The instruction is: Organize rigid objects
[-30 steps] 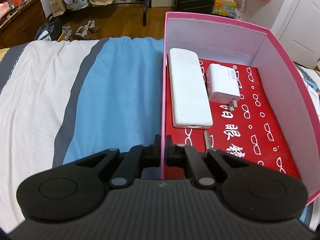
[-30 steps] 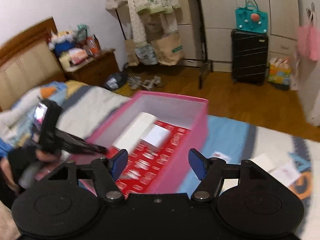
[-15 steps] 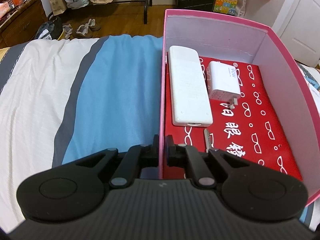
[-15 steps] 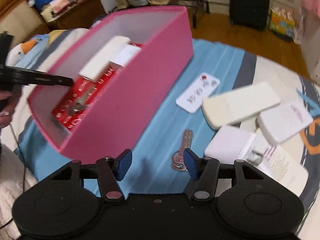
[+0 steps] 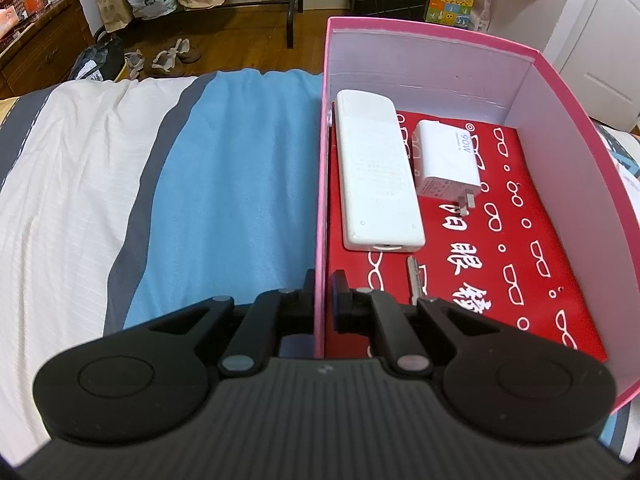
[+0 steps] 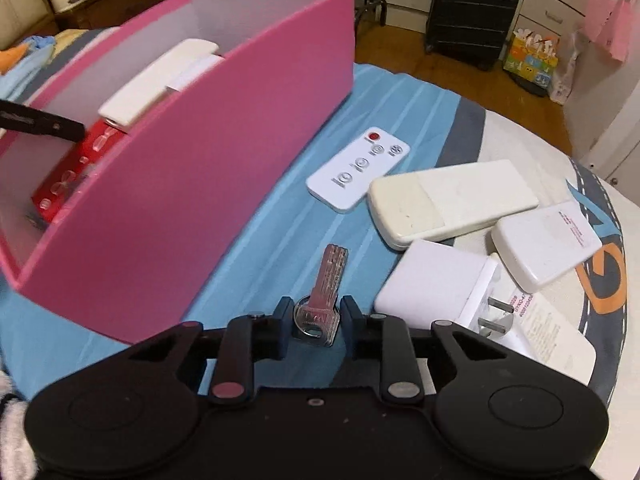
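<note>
My left gripper is shut on the near left wall of the pink box, one finger on each side. On the red lining inside lie a white remote, a white charger and a key. In the right wrist view, a second silver key lies on the blue bedspread to the right of the pink box. My right gripper is low over it. Its jaws are closing, with the key's head between them and the pads touching its sides.
Right of the key lie a small white remote, a cream remote, a white charger, another white remote and a printed leaflet. Beyond the bed are a wooden floor, a black suitcase and bags.
My right gripper swung from above the box down to the bedspread on its right and narrowed its jaws around the key's head. The left gripper and the box kept still.
</note>
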`<state>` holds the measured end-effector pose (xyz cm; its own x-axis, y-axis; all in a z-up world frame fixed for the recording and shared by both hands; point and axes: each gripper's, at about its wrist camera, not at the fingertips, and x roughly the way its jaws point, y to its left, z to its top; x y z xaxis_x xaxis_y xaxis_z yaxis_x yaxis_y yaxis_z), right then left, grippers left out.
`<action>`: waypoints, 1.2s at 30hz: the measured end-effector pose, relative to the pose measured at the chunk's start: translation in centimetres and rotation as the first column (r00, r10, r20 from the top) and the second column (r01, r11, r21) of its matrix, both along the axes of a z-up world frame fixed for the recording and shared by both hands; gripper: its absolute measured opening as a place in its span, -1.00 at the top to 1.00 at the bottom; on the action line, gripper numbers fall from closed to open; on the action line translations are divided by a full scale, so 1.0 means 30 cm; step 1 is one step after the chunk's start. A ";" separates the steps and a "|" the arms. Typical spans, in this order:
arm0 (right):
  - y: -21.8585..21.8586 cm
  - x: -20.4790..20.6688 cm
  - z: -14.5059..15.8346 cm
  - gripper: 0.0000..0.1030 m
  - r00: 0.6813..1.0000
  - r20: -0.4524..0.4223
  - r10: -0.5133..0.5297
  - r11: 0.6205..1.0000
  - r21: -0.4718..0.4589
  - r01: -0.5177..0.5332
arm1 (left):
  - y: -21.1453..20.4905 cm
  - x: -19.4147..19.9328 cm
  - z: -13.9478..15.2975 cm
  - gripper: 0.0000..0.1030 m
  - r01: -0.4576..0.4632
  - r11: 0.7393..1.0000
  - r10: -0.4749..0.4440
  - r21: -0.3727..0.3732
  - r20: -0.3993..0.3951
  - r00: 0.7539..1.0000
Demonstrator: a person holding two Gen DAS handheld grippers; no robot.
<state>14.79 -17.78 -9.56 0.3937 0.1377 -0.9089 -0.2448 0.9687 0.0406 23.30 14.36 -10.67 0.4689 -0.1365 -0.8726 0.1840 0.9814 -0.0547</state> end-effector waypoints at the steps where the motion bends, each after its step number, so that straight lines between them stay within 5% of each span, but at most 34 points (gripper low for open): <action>1: -0.004 -0.001 0.021 0.43 1.000 0.008 -0.011 1.000 0.011 0.011 | 0.000 0.000 0.000 0.90 -0.001 1.000 0.001 -0.002 -0.002 1.000; 7: -0.052 -0.031 0.183 0.43 0.986 0.126 -0.107 0.985 0.147 0.088 | 0.002 -0.005 0.001 0.93 -0.010 1.000 0.010 -0.005 0.012 1.000; 14: -0.006 -0.048 0.355 0.42 0.952 0.290 -0.095 0.940 0.341 -0.010 | 0.006 -0.008 0.007 0.95 -0.001 1.000 0.001 0.005 0.029 1.000; 20: 0.142 0.073 0.329 0.42 0.974 0.224 -0.036 0.952 0.303 -0.035 | 0.005 -0.011 0.011 0.95 0.006 1.000 -0.006 0.013 0.031 0.999; 27: 0.281 0.217 0.264 0.42 0.981 0.185 0.065 0.984 0.150 -0.094 | 0.001 -0.013 0.012 0.95 0.012 1.000 -0.012 0.015 0.034 0.999; 36: 0.178 0.266 0.254 0.20 0.975 0.206 -0.078 0.964 0.265 0.021 | 0.003 -0.011 0.012 0.94 0.018 1.000 -0.018 0.020 0.033 0.999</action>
<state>22.77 -12.43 -1.94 0.5864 0.3329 -0.7385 -0.2275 0.9427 0.2443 22.97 14.44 -10.32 0.4955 -0.1284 -0.8591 0.2030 0.9788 -0.0292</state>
